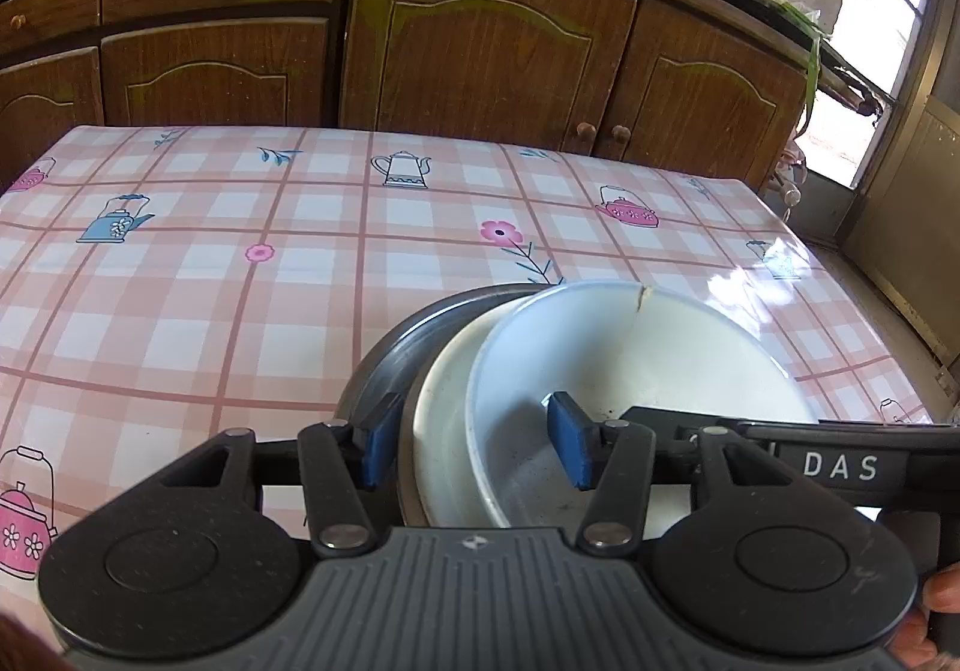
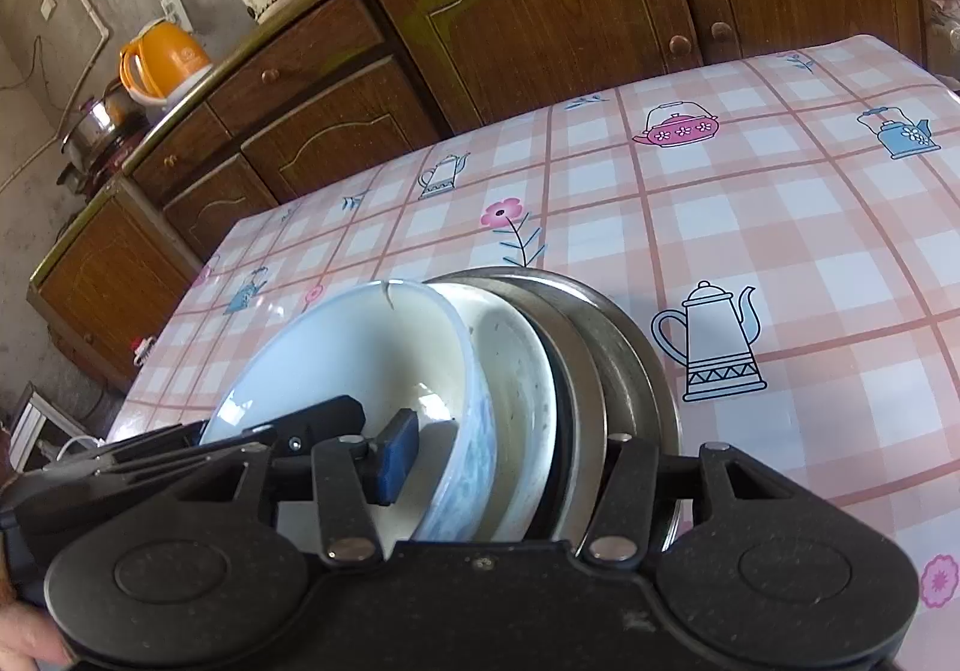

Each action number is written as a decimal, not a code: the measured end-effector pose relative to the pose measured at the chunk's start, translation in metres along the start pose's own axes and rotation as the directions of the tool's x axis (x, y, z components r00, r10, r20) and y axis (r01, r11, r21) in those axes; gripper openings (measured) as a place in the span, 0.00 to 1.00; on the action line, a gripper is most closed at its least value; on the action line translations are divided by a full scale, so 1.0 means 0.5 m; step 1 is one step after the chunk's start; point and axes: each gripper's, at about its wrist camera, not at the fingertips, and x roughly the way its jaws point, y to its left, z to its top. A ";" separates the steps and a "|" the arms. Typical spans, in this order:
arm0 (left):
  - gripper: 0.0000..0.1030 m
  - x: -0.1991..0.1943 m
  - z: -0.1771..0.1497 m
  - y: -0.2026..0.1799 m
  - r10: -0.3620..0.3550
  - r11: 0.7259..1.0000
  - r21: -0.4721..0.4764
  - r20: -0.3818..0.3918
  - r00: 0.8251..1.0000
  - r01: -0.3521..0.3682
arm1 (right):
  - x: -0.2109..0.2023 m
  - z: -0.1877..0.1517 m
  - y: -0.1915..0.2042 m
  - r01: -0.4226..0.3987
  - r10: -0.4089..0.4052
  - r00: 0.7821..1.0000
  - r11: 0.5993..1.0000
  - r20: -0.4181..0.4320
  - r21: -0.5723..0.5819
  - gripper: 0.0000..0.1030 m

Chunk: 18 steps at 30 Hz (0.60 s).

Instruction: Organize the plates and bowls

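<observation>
1. Because the dishes are nested into one stack, I hold it from both sides at once: my left gripper (image 1: 474, 446) straddles the rims on one side, my right gripper (image 2: 504, 461) on the opposite side.
2. In the left wrist view one blue pad sits outside the metal plate (image 1: 390, 353) and the other inside the pale blue bowl (image 1: 636, 347), so the jaws appear clamped across the whole stack, half-spread rather than pressed together.
3. In the right wrist view one pad lies inside the bowl; the far pad is hidden behind the metal rims, so I judge a matching pinch but cannot see it fully.
4. The stack sits over the checked tablecloth (image 1: 180, 281), just this side of the printed pink flower (image 1: 501, 231); whether it touches the cloth I cannot tell.
5. The white dish (image 1: 441, 419) sits between bowl and plate. The bowl opens upward, tipped a little; being round, it has no long axis. Its far rim carries a crack (image 1: 642, 299).
</observation>
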 end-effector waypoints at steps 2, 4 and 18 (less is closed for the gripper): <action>0.53 -0.002 0.000 0.003 0.006 1.000 -0.001 0.002 1.000 -0.006 | -0.001 0.002 0.001 0.006 -0.007 1.000 1.000 -0.015 -0.004 0.60; 0.54 -0.004 0.000 0.005 0.010 1.000 -0.001 0.001 1.000 -0.010 | -0.001 0.004 0.008 0.022 -0.023 0.999 0.999 -0.033 -0.029 0.62; 0.61 -0.017 -0.013 0.000 0.055 0.996 0.074 -0.002 0.998 -0.055 | -0.007 0.010 0.011 0.029 -0.034 0.992 0.999 -0.118 -0.043 0.70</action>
